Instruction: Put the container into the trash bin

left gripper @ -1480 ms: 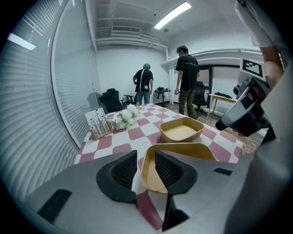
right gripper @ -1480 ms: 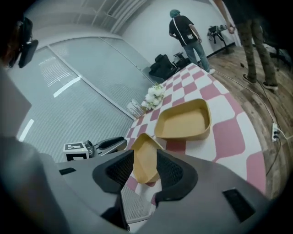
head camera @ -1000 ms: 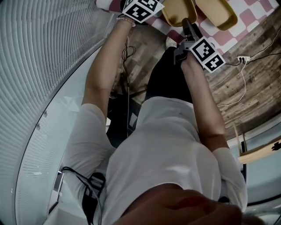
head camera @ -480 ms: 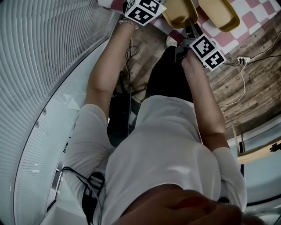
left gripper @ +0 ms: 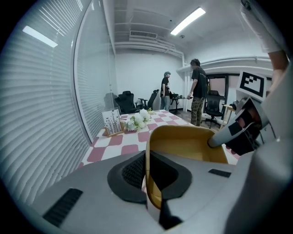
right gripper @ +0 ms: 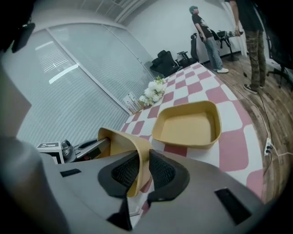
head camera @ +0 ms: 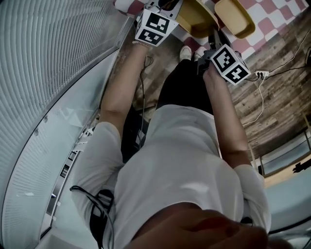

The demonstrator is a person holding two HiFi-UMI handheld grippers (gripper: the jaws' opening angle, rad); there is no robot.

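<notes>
Both grippers hold a tan container [left gripper: 187, 144] by opposite walls, tilted above the pink-checked table [right gripper: 229, 153]. My left gripper [left gripper: 149, 169] is shut on its near wall. The jaws of my right gripper [right gripper: 139, 169] are closing, with the container's [right gripper: 120, 140] other wall between them and both pads against it. From above, the container [head camera: 194, 20] shows between the left gripper [head camera: 163, 9] and the right gripper [head camera: 212, 38]. No trash bin is in view.
A second tan container [right gripper: 187, 125] lies on the table. White flowers [left gripper: 137, 119] and a card holder [left gripper: 111, 122] stand at the far end. Two people [left gripper: 198, 91] stand beyond, by office chairs. A power strip [head camera: 261, 74] with cables lies on the wood floor. A glass wall with blinds [head camera: 48, 73] runs along the left.
Both grippers have risen from the table with the near container between them, and it has tipped. The second container stays where it was.
</notes>
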